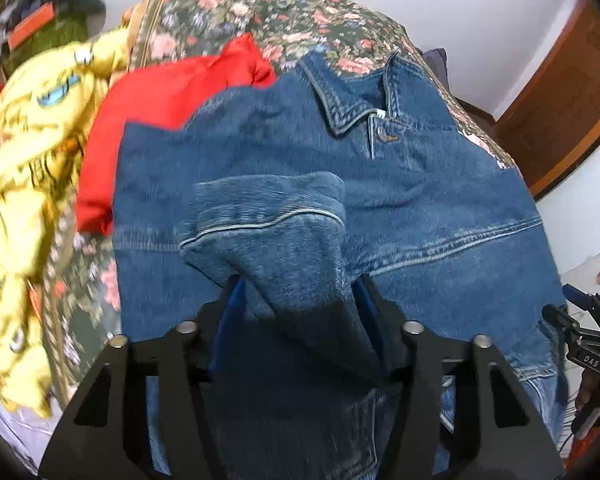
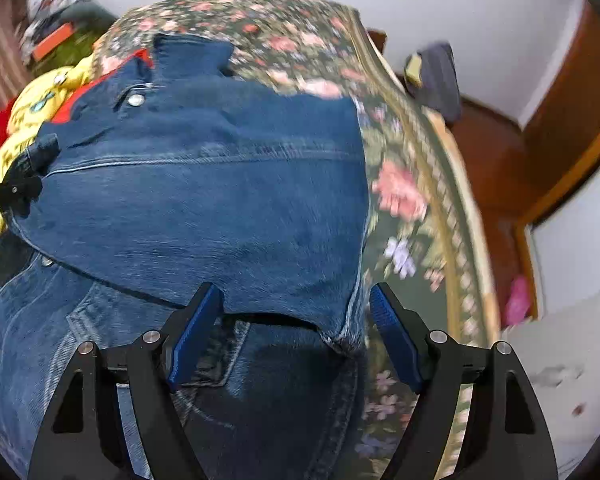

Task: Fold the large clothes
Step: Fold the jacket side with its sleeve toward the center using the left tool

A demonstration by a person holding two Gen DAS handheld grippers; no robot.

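Nearest us, the left gripper (image 1: 300,312) has its jaws partly closed around a thick bunch of denim, prob. a sleeve (image 1: 268,232) of the denim jacket (image 1: 420,208), which rises from between the jaws and drapes fwd over the jacket body.

The right gripper (image 2: 294,320) has its jaws wide apart. The folded jacket edge lies between and just ahead of them, but we see no pad pressing the cloth, so it holds nothing.

Risks, as we judge: the bunch is bulky and heavy, so it could slip from the left jaws if lifted fast. The right jaws may catch only the top layer and drag the fold askew.

The jacket lies on the floral bedspread (image 2: 400,192) straight ahead of both jaw sets. Its long axis runs away from us, collar (image 1: 352,100) at the far end, hem nearest.

Beyond the left jaws, to their left, sit a red garment (image 1: 152,104) and a yellow garment (image 1: 28,152), touching the jacket's far-left edge.
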